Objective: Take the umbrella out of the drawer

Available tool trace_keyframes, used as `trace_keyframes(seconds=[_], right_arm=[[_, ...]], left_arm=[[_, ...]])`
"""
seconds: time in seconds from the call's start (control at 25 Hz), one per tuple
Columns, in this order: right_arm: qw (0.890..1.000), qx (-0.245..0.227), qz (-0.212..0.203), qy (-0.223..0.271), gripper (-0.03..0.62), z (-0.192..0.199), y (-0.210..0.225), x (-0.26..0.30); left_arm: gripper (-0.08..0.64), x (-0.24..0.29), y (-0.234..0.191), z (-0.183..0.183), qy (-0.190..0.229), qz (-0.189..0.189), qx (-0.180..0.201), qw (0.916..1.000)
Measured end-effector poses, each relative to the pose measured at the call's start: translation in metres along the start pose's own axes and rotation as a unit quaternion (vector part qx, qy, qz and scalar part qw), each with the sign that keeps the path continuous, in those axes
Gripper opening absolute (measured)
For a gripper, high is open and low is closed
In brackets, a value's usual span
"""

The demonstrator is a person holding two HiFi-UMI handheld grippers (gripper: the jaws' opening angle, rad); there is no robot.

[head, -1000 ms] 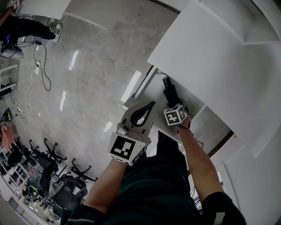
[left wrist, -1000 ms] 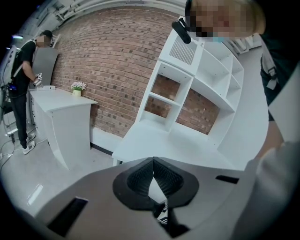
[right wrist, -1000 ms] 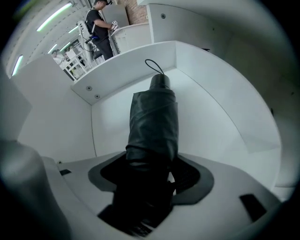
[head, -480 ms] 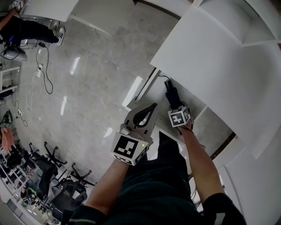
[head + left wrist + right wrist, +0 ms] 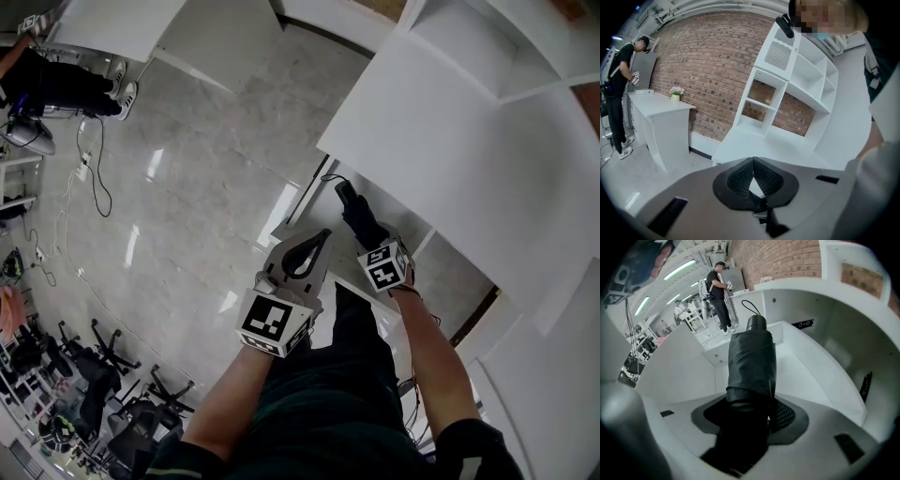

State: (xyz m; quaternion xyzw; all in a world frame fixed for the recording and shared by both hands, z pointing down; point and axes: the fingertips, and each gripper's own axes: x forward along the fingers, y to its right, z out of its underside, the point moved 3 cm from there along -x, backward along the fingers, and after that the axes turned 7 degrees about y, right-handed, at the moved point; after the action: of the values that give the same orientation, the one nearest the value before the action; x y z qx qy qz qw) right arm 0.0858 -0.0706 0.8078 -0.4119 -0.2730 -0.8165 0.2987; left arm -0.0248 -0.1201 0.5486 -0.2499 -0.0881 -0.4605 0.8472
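Umbrella (image 5: 751,362): one, folded, black crinkled fabric, roughly cylindrical, cord loop at far end. Clamped between right gripper (image 5: 752,406) fingers (image 5: 786,416), over the open, smooth white drawer (image 5: 820,380). Left gripper (image 5: 753,163): ribbed fingers meet at tips, empty. Only head view shows both grippers.

My rig: dark clothing, pale grey grippers.
I see a dark short sleeve (image 5: 473,441) on each arm and dark clothing (image 5: 328,403) down my front. The left gripper (image 5: 323,234) and the right gripper (image 5: 751,416) are smooth pale grey shells with slot cut-outs and black ribbed pads (image 5: 766,176). Each carries a white cube (image 5: 275,322) printed with black square markers.
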Motion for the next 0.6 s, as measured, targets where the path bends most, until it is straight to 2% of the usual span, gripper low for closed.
trace_keyframes(seconds=[0.36, 0.6], right_arm=[[0.996, -0.021, 0.019, 0.086, 0.229, -0.046, -0.021, -0.072], [0.987, 0.003, 0.035, 0.159, 0.229, -0.079, -0.042, -0.126]], left_arm=[[0.007, -0.027, 0.006, -0.022, 0.027, 0.017, 0.017, 0.9993], [0.007, -0.046, 0.012, -0.041, 0.039, 0.027, 0.021, 0.9987]])
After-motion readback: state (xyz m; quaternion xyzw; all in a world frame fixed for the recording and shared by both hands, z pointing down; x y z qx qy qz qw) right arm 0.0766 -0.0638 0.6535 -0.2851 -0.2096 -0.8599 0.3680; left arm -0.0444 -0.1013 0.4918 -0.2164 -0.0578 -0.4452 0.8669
